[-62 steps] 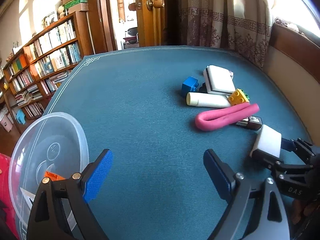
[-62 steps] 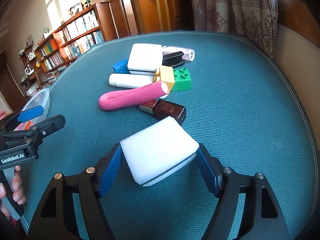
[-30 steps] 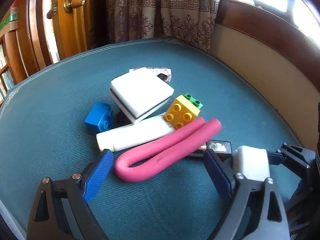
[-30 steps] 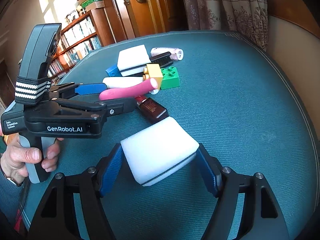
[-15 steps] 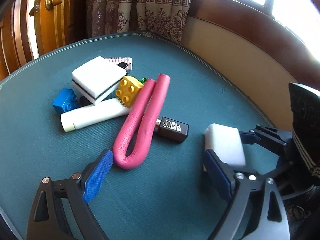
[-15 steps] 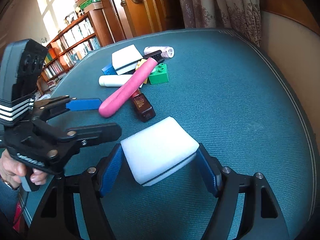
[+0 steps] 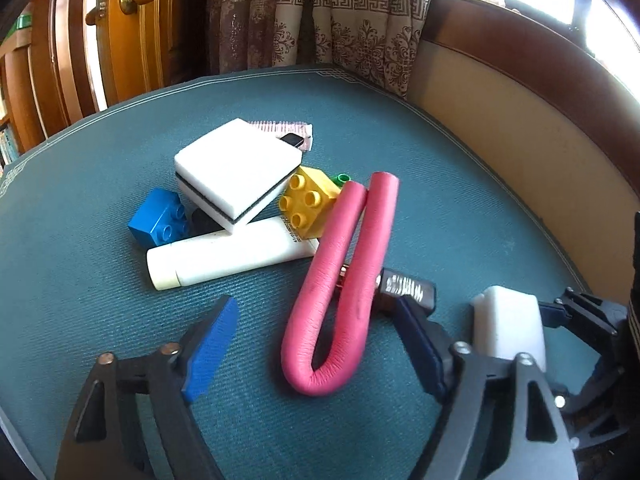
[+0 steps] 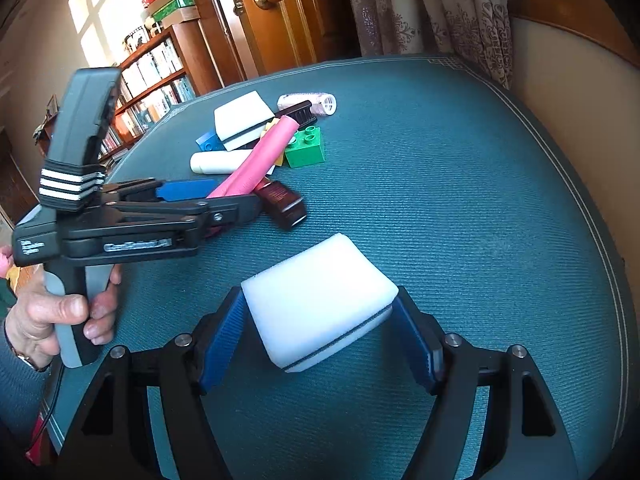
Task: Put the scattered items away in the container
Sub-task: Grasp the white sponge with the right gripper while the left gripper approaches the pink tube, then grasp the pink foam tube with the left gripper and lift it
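Teal cloth tabletop (image 8: 460,184) is carrying everything, w/ curtains and a wooden door behind; the right gripper (image 8: 320,340) is clamping a white sponge (image 8: 316,304) between its blue pads, holding it just above the cloth; the left gripper (image 7: 316,348) is hanging w/ jaws spread wide and empty, straddling the bent end of the pink foam tube (image 7: 340,292). Next out, a dark little bottle (image 7: 404,288) is lying partly under the tube, touching it; beyond are a white tube (image 7: 228,256), yellow brick (image 7: 308,202), blue brick (image 7: 158,222), green brick (image 8: 306,146) and a second sponge (image 7: 236,174) perched on the heap. No container is showing in either view.

Risks, as a judgement: closing on the springy tube may drag the bottle along or let the loop squirm out; the two grippers are sitting close, so they may bump each other; the perched sponge may slide off if the pile is nudged.
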{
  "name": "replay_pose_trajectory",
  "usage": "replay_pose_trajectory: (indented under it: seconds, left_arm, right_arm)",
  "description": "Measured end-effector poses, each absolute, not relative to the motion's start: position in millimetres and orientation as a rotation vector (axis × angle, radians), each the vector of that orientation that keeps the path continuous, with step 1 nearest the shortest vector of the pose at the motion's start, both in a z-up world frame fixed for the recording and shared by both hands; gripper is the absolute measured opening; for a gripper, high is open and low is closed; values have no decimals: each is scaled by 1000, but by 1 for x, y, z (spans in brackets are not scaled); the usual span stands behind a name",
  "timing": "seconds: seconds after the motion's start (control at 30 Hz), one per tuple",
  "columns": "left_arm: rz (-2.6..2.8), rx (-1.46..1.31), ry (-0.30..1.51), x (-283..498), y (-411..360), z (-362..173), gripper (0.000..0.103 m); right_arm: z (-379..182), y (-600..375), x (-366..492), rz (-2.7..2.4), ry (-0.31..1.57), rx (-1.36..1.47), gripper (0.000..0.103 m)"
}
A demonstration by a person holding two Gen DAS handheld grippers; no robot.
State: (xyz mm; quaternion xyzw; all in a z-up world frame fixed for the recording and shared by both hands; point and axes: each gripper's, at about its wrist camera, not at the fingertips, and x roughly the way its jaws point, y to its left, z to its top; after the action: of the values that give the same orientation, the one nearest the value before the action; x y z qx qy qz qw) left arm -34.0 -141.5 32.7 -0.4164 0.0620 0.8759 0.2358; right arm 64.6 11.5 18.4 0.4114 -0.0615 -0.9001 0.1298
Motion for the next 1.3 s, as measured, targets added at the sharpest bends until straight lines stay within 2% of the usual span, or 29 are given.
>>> replay_pose_trajectory:
  seconds: [0.07, 0.13, 0.37, 0.47, 0.5, 0.53, 0.67, 0.77, 0.87, 0.93, 1.0, 1.13, 1.17, 1.2, 1.23, 1.3]
  left_arm:
    - [2406, -1133, 195, -31, -139, 33, 62]
    - [2393, -1126, 195, -26, -139, 34, 46]
    - [2462, -1106, 163, -8, -151, 38, 46]
    - [2496, -1080, 135, 1, -163, 45, 42]
    - [2504, -1076, 121, 3, -167, 47, 36]
    - [2511, -1072, 108, 5, -170, 48, 35]
    - [2521, -1095, 109, 4, -176, 46, 35]
    - [2522, -1107, 124, 3, -174, 42, 36]
    - [2524, -1111, 147, 1, -168, 40, 45]
    - [2516, -1135, 165, -1, -164, 36, 63]
    - [2514, -1143, 188, -2, -159, 31, 71]
    - [2530, -1151, 238, -3, -154, 21, 70]
    - [2535, -1144, 240, -2, -155, 20, 69]
    - [2535, -1140, 241, -2, -155, 21, 61]
    - [2536, -1136, 240, -1, -156, 23, 46]
    - [2534, -1139, 217, 0, -159, 24, 27]
  right_arm:
    - [18, 11, 64, -2616, -178, 1196, 75]
    - [18, 11, 64, -2619, -171, 1196, 75]
    - [19, 12, 65, -2634, -180, 1191, 74]
    - [20, 12, 66, -2644, -183, 1187, 72]
    - [20, 12, 66, -2646, -179, 1184, 71]
    - [21, 11, 67, -2648, -173, 1180, 71]
    - [21, 6, 68, -2644, -151, 1177, 70]
    - [20, 5, 69, -2641, -155, 1186, 70]
    - [19, 6, 70, -2642, -168, 1194, 70]
    - [18, 6, 70, -2640, -172, 1198, 71]
    - [18, 6, 70, -2640, -171, 1197, 71]
    - [18, 6, 70, -2639, -171, 1198, 71]
    - [18, 6, 70, -2638, -170, 1197, 71]
    - [18, 6, 70, -2639, -169, 1196, 70]
    - [19, 6, 71, -2641, -167, 1194, 70]
    - [19, 6, 71, -2645, -164, 1189, 69]
